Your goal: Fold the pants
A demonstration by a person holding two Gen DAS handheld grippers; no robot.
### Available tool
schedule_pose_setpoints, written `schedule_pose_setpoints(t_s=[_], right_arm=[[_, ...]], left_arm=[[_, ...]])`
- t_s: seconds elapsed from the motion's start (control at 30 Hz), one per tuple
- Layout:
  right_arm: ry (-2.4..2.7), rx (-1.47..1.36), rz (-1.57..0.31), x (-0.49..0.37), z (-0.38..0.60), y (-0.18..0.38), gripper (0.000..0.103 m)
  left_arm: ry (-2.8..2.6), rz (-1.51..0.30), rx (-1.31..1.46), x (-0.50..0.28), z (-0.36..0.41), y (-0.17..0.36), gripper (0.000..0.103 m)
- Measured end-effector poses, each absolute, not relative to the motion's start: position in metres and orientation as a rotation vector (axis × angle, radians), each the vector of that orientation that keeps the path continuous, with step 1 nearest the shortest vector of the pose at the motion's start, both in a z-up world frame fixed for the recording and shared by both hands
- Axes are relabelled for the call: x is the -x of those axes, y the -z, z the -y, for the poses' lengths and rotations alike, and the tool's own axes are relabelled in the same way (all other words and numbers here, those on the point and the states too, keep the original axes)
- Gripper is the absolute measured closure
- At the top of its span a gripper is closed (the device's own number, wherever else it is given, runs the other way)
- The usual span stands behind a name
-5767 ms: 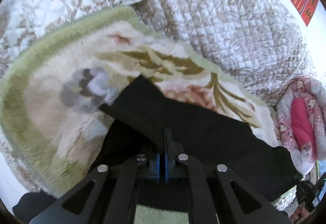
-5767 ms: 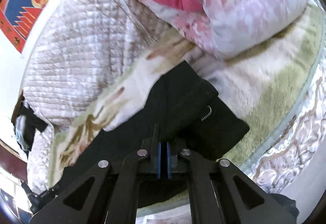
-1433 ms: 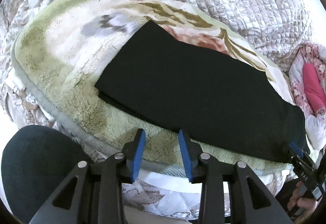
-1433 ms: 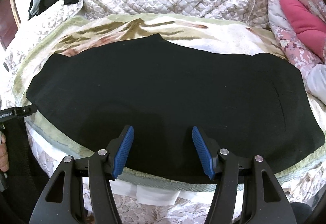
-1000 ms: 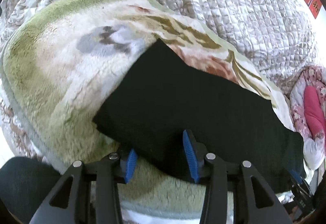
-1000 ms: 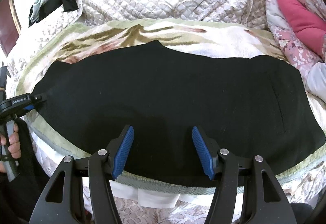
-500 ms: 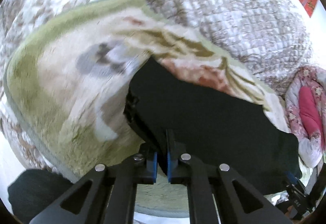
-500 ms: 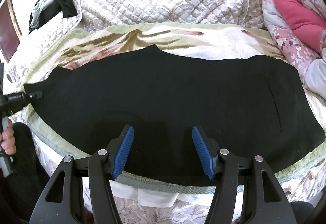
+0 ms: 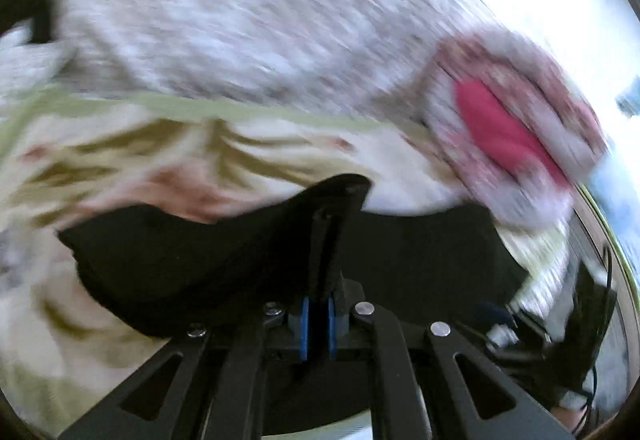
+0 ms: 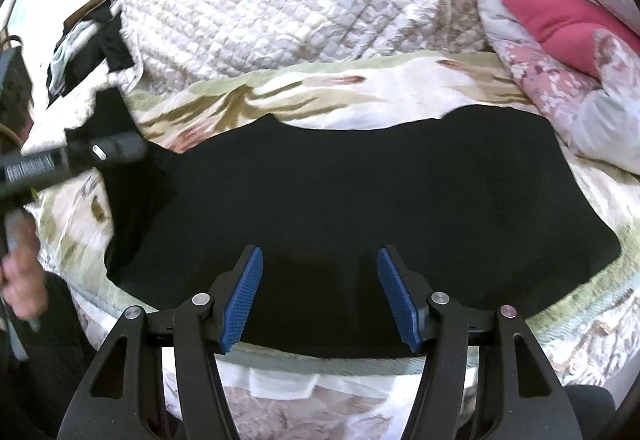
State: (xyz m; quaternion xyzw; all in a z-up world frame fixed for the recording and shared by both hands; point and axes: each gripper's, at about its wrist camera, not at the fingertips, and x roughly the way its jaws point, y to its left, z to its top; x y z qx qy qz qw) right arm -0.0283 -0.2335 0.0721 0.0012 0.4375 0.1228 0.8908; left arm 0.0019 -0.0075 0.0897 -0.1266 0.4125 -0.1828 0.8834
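The black pants [image 10: 360, 192] lie flat along the near edge of the bed, spread left to right on the green-bordered fleece blanket [image 10: 360, 80], a layout that suits an end-over-end fold. The left tongs [image 9: 318, 320] are clamped on the left end of the pants, pads pressed together with black cloth rising between them; that end is lifted clear of the blanket, judged to be the start of carrying it over toward the right end. The right tongs [image 10: 320, 292] stand apart above the near hem, gripping nothing, seemingly waiting. The left wrist view, heavily blurred, confirms cloth pinched between the pads but little else. The right wrist view alone shows the full garment, the raised corner, the left tongs from the side and the hand [image 10: 20, 280] that holds them. The pink quilt [image 10: 560, 20] lies far right.
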Motion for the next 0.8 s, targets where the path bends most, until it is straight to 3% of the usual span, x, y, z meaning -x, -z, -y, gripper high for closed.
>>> schedule_pose_setpoints(t_s=[0.23, 0.47, 0.8], right_arm=[[-0.206, -0.052, -0.925, 0.029, 0.257, -0.07, 0.043], [-0.208, -0.076, -0.919, 0.025, 0.259, -0.071, 0.043], [-0.385, -0.222, -0.985, 0.008, 0.239, -0.062, 0.043]], left_arm=[[0.554, -1.059, 0.167, 0.005, 0.07, -0.038, 0.094], [0.601, -0.942, 0.223, 0.025, 0.052, -0.075, 0.077], [0.342, -0.943, 0.316, 0.017, -0.019, -0.058, 0.076]])
